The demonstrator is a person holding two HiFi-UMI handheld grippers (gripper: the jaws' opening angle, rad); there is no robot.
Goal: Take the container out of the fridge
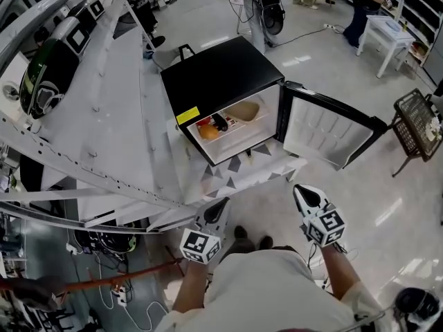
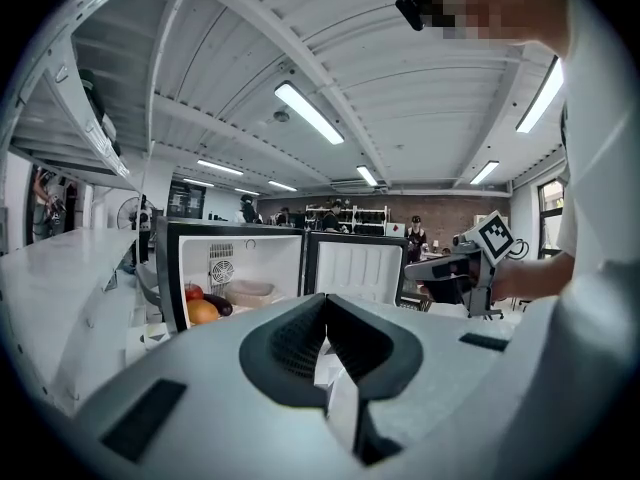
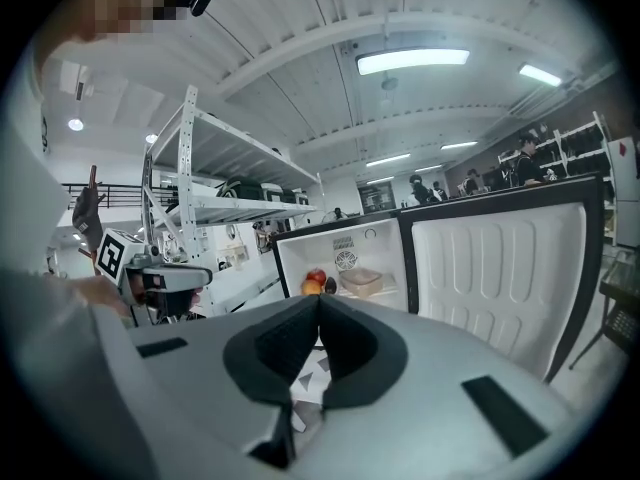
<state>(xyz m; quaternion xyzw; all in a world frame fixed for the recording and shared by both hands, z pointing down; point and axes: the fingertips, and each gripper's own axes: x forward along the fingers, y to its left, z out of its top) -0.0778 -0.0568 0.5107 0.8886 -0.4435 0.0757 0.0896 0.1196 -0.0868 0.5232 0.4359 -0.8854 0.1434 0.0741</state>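
A black mini fridge (image 1: 221,75) stands on a low white stand with its door (image 1: 325,126) swung open to the right. On its shelf lies a beige container (image 1: 242,111) (image 2: 248,291) (image 3: 362,280), with an orange (image 1: 209,133), a red fruit and a dark aubergine (image 1: 220,123) to its left. My left gripper (image 1: 220,205) (image 2: 325,303) is held in front of the fridge, well short of it, jaws shut and empty. My right gripper (image 1: 302,192) (image 3: 318,300) hangs level with it near the open door, also shut on nothing.
A white metal shelving rack (image 1: 90,116) with helmets fills the left side. A black wire cart (image 1: 419,123) stands right of the fridge door, and a white table (image 1: 387,33) is at the far right. Cables lie on the floor at lower left. People stand in the background.
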